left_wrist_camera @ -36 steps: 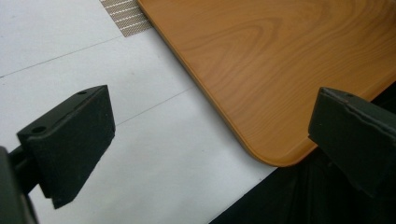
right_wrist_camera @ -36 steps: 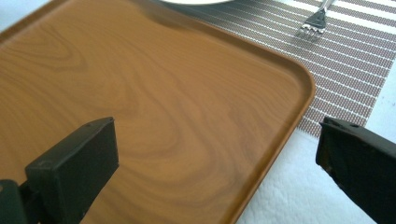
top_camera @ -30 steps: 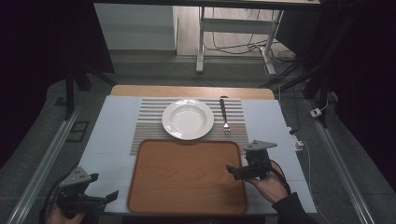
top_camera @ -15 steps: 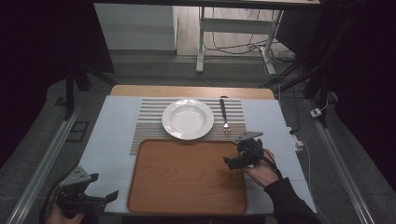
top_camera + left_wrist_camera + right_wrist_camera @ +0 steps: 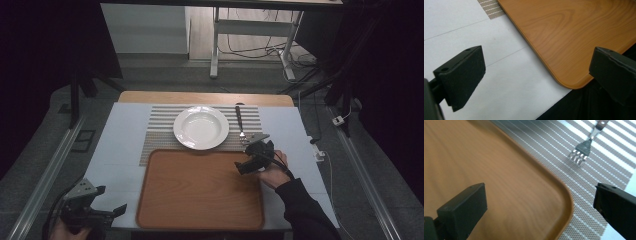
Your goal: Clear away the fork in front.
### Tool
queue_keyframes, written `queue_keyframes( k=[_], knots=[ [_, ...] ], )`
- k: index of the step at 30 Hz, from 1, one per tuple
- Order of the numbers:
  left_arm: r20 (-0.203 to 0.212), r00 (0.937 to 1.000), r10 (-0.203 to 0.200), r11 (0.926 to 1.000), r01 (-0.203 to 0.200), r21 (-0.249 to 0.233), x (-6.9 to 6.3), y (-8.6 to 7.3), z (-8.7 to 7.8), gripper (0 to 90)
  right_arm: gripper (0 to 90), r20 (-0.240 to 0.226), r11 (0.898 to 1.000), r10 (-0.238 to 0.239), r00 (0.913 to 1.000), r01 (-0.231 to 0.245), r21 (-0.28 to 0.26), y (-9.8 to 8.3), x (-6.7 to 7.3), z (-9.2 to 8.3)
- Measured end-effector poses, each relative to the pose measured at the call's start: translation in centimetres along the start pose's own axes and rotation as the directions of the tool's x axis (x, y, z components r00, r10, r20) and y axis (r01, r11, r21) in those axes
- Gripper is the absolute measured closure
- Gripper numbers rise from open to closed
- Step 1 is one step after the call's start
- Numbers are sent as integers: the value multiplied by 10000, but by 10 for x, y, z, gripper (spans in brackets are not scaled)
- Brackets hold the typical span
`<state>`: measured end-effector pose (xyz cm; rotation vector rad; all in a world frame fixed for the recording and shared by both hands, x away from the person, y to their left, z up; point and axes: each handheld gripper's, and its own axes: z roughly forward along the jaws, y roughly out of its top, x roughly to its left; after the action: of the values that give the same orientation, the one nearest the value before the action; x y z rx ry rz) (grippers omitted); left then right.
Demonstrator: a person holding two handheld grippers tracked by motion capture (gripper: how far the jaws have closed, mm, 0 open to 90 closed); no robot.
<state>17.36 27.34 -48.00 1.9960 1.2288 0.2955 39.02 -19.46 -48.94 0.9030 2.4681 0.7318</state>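
Dim room, pale bench (image 5: 120,150). Right gripper (image 5: 248,159), jaws spread, nears the fork (image 5: 240,121); next, straddle its handle. Left gripper (image 5: 95,212) spread, idle.

Right gripper (image 5: 248,161): jaws wide apart, pointing left, held in right hand (image 5: 274,169). Left gripper (image 5: 106,212): jaws wide apart, low at near-left, gripped by left hand (image 5: 67,231).
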Motion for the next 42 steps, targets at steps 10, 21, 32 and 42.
queue_keyframes(
  k=[10, 21, 32, 42],
  knots=[
    [12, 10000, -13, 10000, 13, -9, 0, 0, 0, 9, 0, 960, 9968, -793, 9922, 783, 141, 16, -12, 3],
    [37, 10000, -4, 10000, 4, 27, 0, 0, 0, 9, 4, 2396, 9732, -2288, 9435, 2154, 812, 31, -24, 16],
    [51, 10000, -8, 10000, 8, 34, 0, 0, 0, 10, 114, 2946, 8620, -5031, 8125, 4471, 2391, 41, -21, 40],
    [45, 10000, 6, 10000, -7, 65, 0, 0, 0, 10, 300, 2668, 7625, -6416, 7191, 5600, 3241, 41, -16, 62]
  ],
)
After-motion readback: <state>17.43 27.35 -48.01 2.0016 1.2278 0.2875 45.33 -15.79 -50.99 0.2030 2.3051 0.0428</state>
